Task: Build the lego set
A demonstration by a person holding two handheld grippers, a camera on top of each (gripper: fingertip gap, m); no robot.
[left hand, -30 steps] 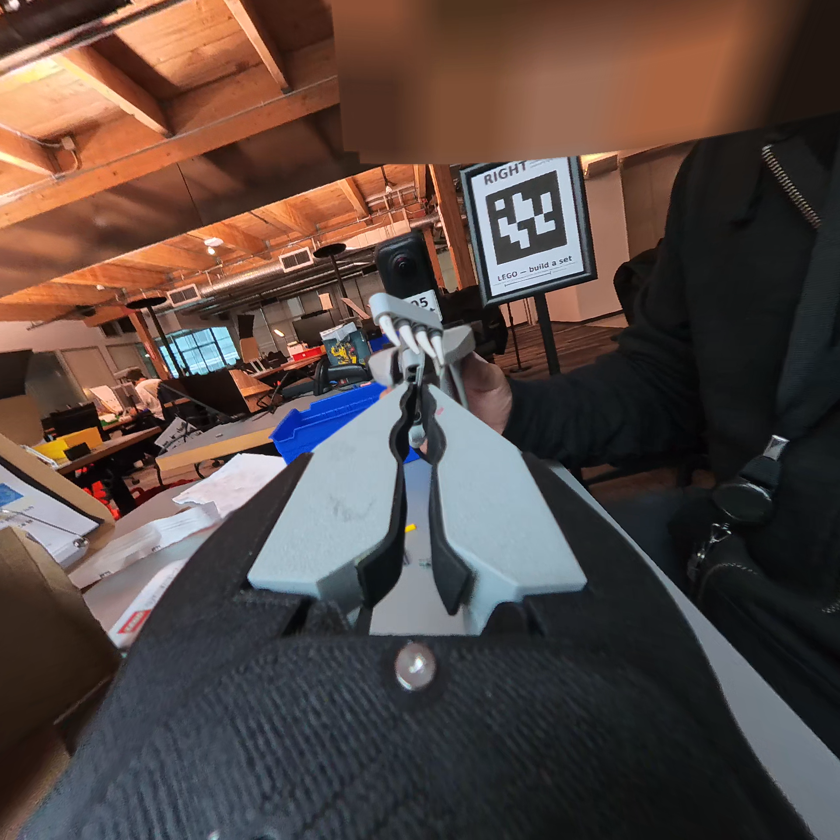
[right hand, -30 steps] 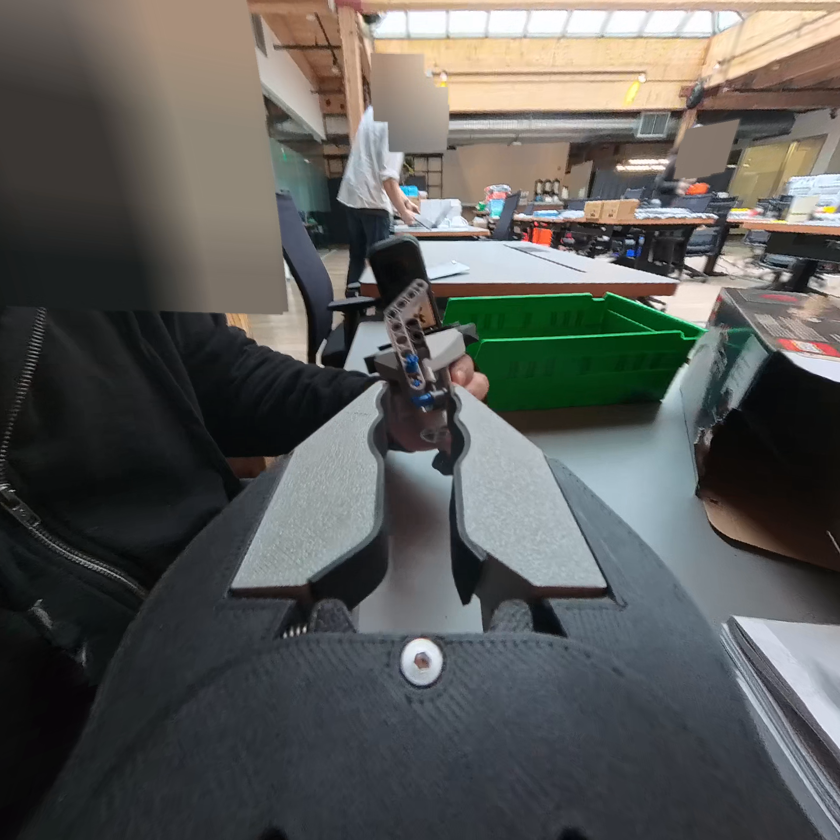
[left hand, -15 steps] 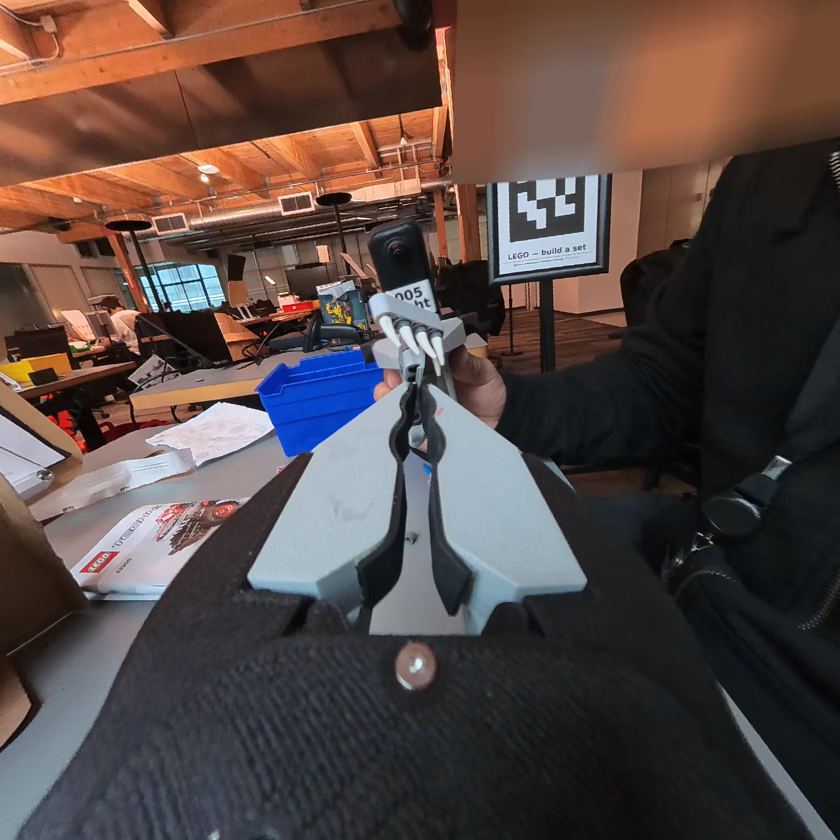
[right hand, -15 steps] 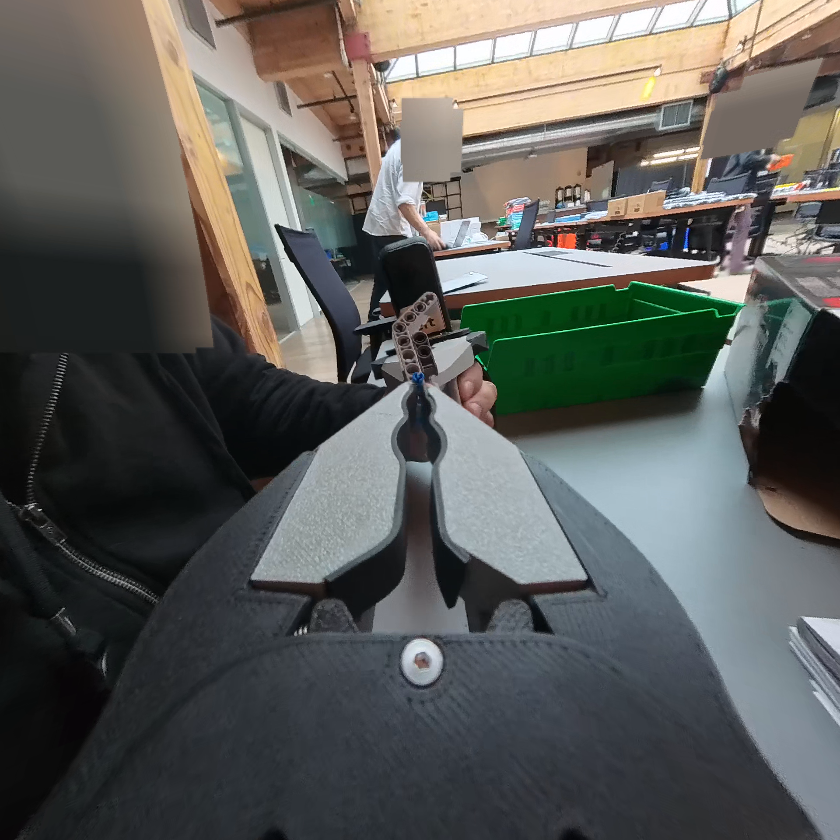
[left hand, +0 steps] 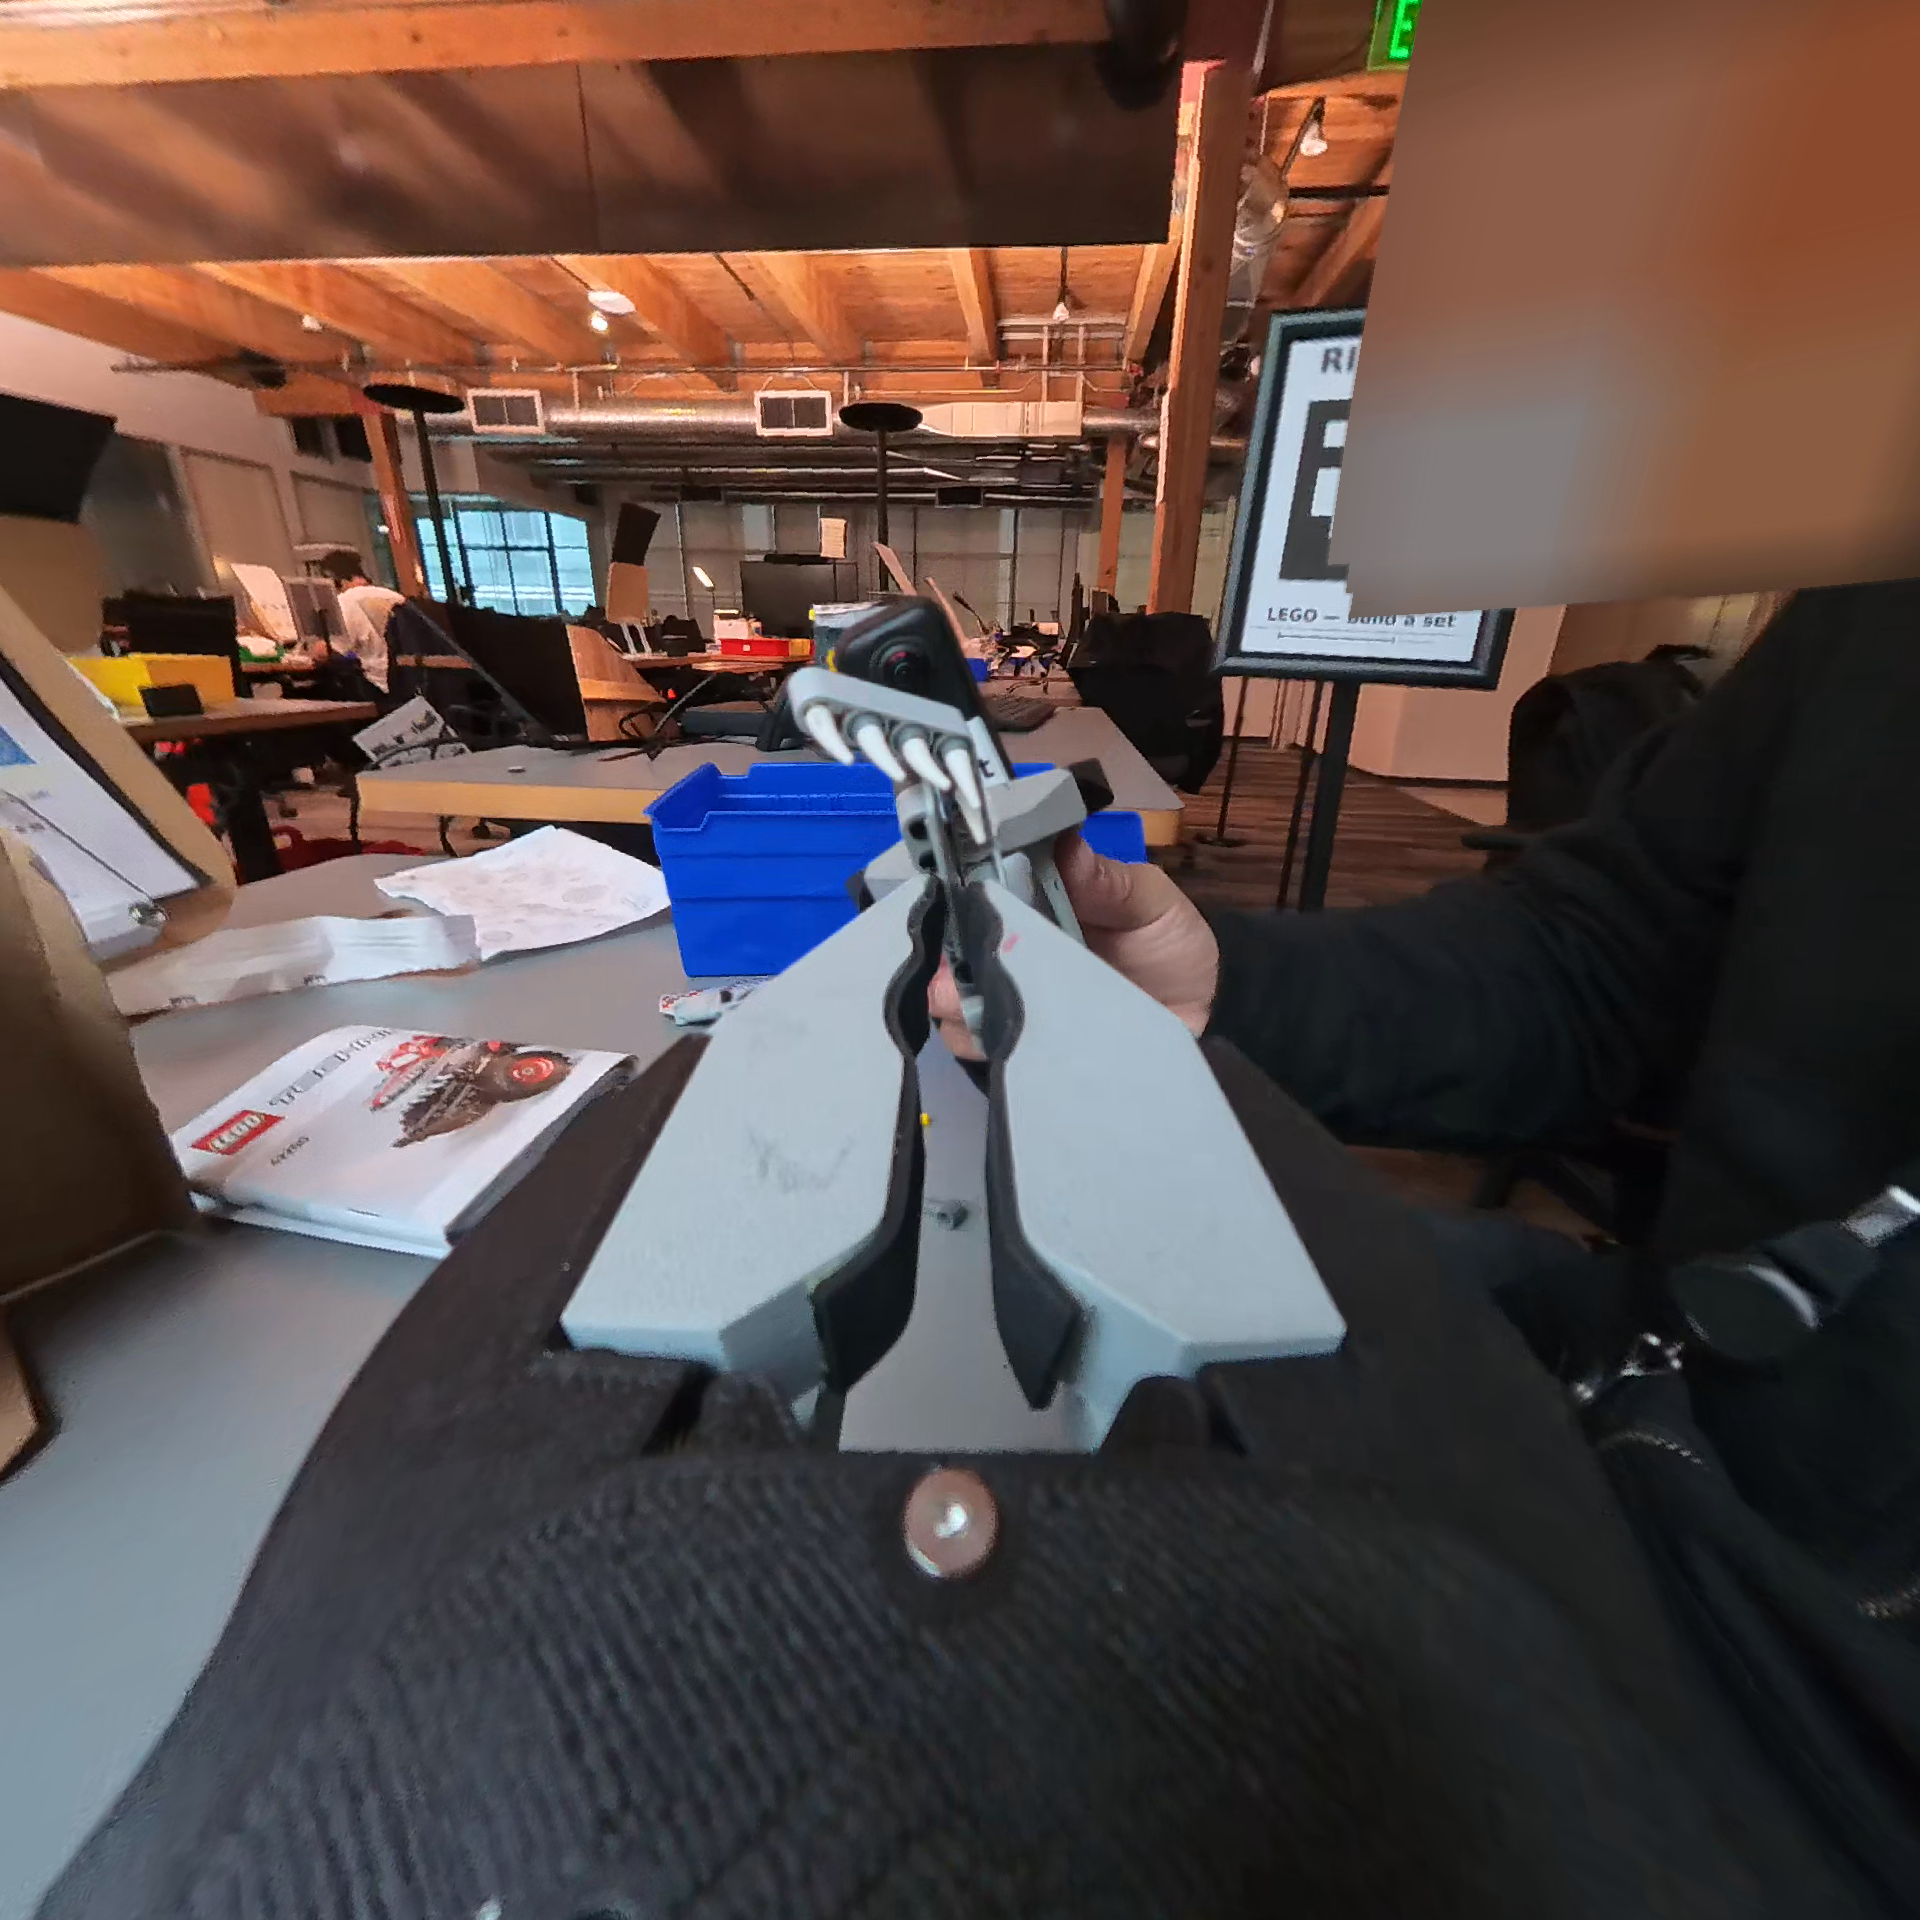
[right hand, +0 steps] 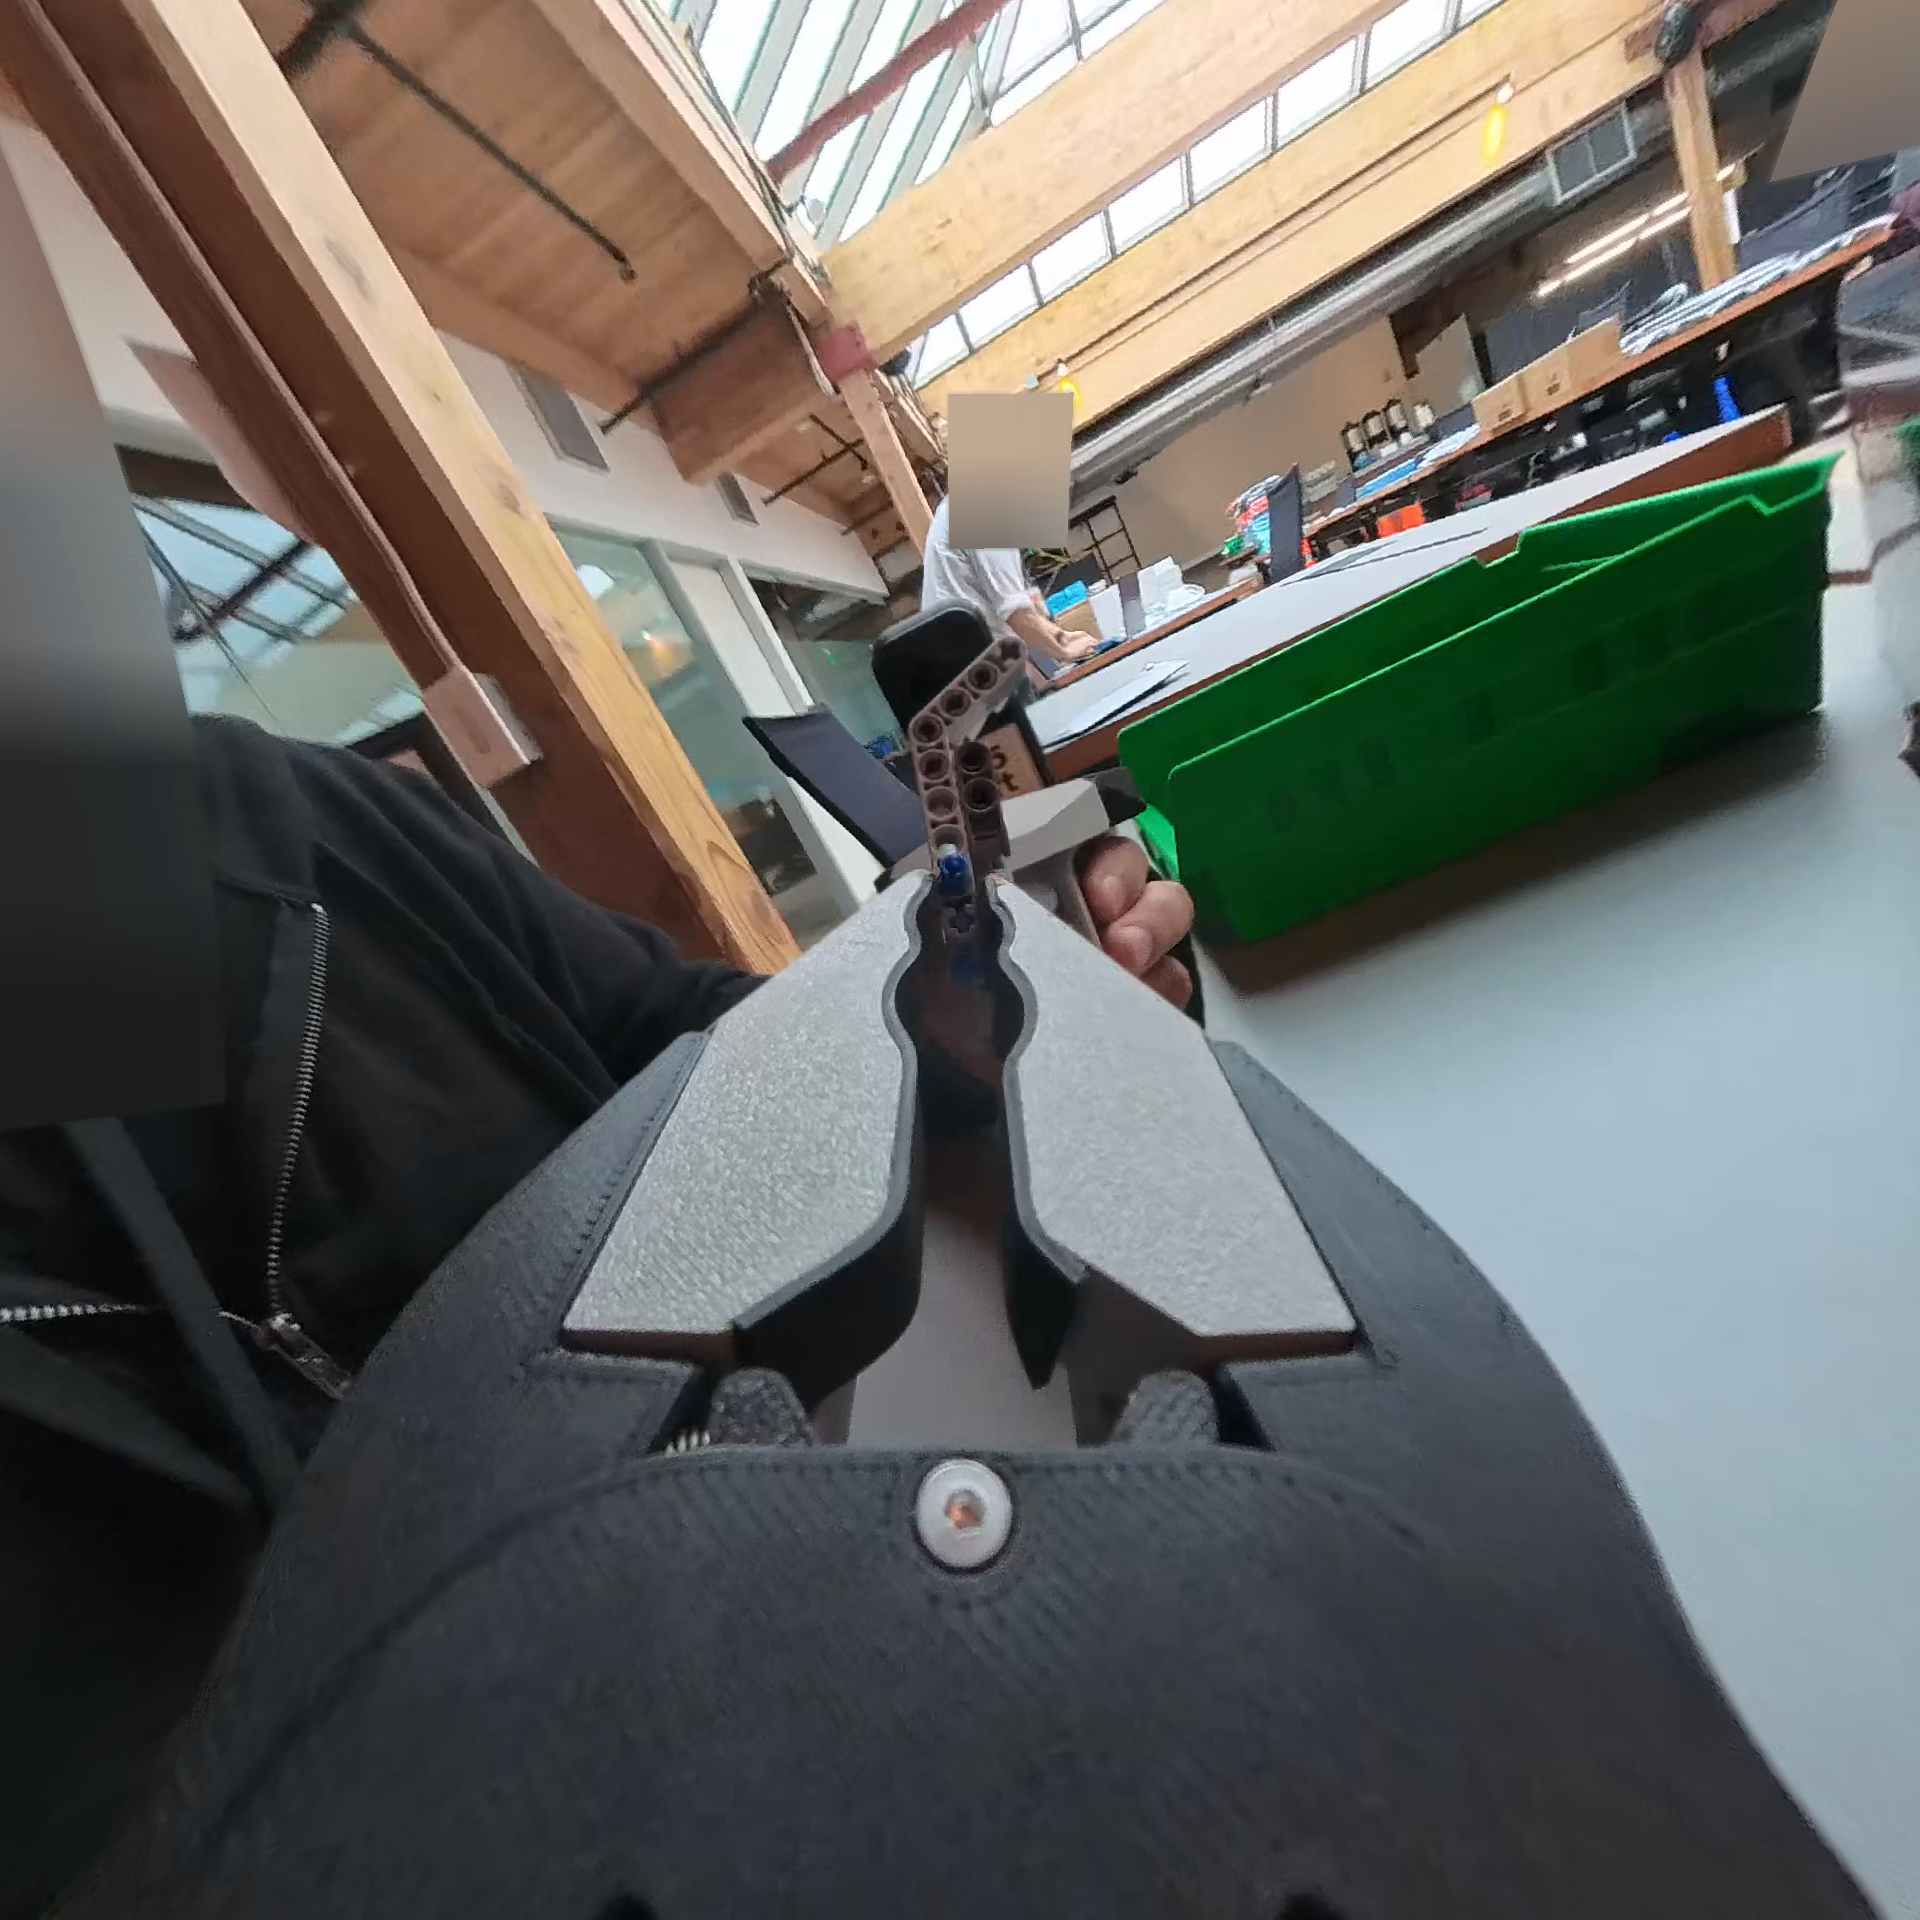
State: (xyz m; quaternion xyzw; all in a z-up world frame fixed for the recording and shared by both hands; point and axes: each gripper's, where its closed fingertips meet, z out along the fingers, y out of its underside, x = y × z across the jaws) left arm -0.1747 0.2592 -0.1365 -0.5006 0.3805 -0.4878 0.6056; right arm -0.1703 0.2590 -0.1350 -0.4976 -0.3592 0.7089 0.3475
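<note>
Grey bench (left hand: pixel 260 1403) spread wide, green bin (right hand: pixel 1455 748) along its far side in the right wrist view, blue bin (left hand: pixel 769 873) in the left. Instruction booklet (left hand: pixel 405 1132) lies closed near the left edge. Up in the air between both tools: the grey beam assembly (left hand: pixel 914 758), four white teeth (left hand: pixel 904 750) along it. Left gripper (left hand: pixel 951 914) clamped on its lower end; right gripper (right hand: pixel 961 904) pinched together on the same piece, at a blue pin (right hand: pixel 951 868). Early days, I'd say: one small subassembly, most of the set unbuilt.
</note>
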